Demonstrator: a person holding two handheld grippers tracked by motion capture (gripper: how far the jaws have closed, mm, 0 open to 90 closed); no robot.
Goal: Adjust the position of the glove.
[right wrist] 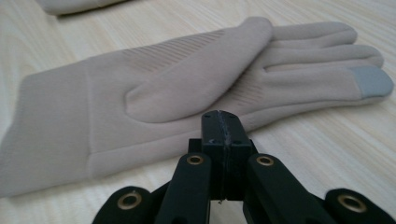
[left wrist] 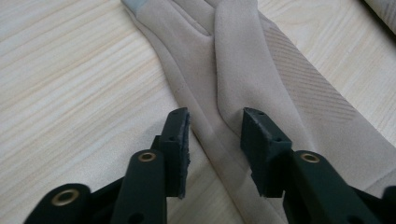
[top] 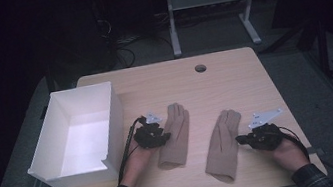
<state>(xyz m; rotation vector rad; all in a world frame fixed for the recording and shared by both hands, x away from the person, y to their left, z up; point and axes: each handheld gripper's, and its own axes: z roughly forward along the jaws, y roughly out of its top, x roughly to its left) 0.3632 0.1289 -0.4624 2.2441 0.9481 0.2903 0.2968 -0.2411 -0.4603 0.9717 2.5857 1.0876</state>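
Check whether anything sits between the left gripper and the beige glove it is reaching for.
Nothing visible does. The left gripper has its jaws apart over the left glove, straddling its edge by the thumb, with bare table beside it.

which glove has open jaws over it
The left glove, beside the white box: left gripper straddles its edge. By the right glove, the right gripper is shut.
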